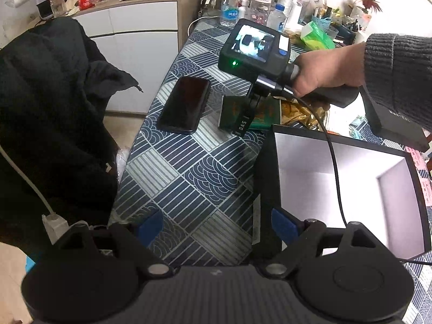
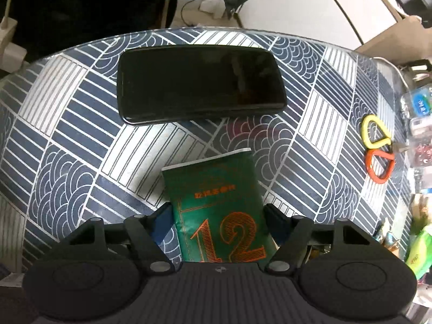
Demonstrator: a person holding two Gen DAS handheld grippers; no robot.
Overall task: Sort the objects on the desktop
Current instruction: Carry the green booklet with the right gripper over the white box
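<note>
A green packet (image 2: 218, 202) with an orange "12" lies on the patterned tablecloth between the fingers of my right gripper (image 2: 216, 224); the jaws stand around it, and I cannot tell if they press it. It also shows in the left wrist view (image 1: 232, 113), under the right gripper (image 1: 248, 118). A black phone (image 2: 199, 83) lies flat beyond the packet; it also shows in the left wrist view (image 1: 186, 105). My left gripper (image 1: 216, 224) is open and empty, over the table beside an open black box (image 1: 351, 189) with a white inside.
A yellow ring (image 2: 375, 131) and an orange ring (image 2: 380, 166) lie at the right. Bottles (image 1: 229, 8), a green tissue pack (image 1: 316, 36) and clutter fill the table's far end. A dark coat (image 1: 54, 94) hangs on a chair at the left. A gold bag (image 1: 299, 113) lies behind the box.
</note>
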